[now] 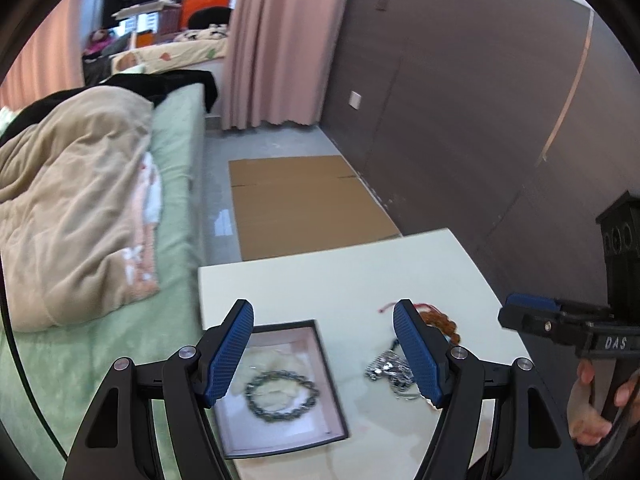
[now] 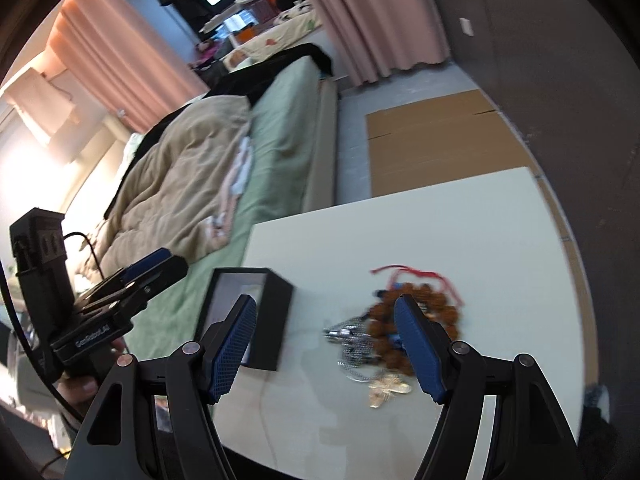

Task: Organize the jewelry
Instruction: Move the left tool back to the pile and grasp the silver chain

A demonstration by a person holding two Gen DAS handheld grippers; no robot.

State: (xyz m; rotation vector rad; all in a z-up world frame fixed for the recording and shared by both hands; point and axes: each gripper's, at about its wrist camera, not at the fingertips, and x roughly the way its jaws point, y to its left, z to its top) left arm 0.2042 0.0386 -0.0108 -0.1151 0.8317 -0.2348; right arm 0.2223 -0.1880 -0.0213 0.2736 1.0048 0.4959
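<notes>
An open black jewelry box point(image 1: 328, 376) with a pale lining sits on the white table point(image 1: 340, 280); it also shows in the right wrist view point(image 2: 276, 320). A dark beaded bracelet point(image 1: 282, 398) lies inside it. To its right lies a pile: a silver chain point(image 1: 386, 372), a brown bead bracelet point(image 2: 424, 300) with a red cord point(image 2: 400, 270), and a gold pendant point(image 2: 388, 392). My left gripper point(image 1: 324, 316) is open and empty above the box. My right gripper point(image 2: 326, 310) is open and empty above the pile.
A bed with a green sheet point(image 1: 176, 152) and a beige blanket point(image 1: 68, 200) runs along the table's left side. Flat cardboard point(image 1: 300, 200) lies on the floor beyond the table. A dark wall panel point(image 1: 460, 120) stands to the right, pink curtains point(image 1: 280, 40) behind.
</notes>
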